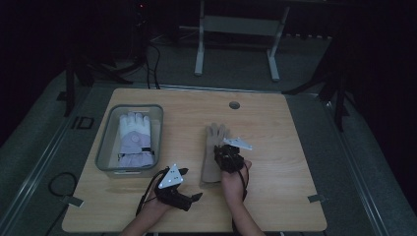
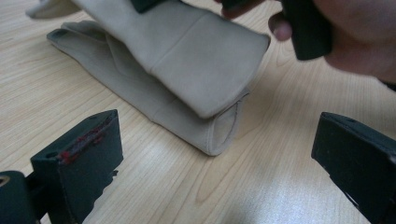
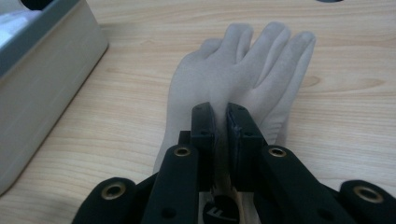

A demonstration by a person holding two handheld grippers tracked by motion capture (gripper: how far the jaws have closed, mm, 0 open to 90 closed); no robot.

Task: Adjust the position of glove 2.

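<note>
Two beige gloves lie stacked at the middle of the wooden table. In the left gripper view the upper beige glove is lifted at its cuff off the lower glove, which lies flat. My right gripper is over the beige gloves, and its jaws are shut on a fold of the upper glove; in its own view the right gripper pinches the fabric behind the glove's fingers. My left gripper stands open just in front of the cuffs, with its jaws wide apart and nothing in them.
A grey tray at the table's left holds a white and lilac glove; its wall is close to the left of the beige gloves. A round cable hole sits near the far edge. Bare wood lies to the right.
</note>
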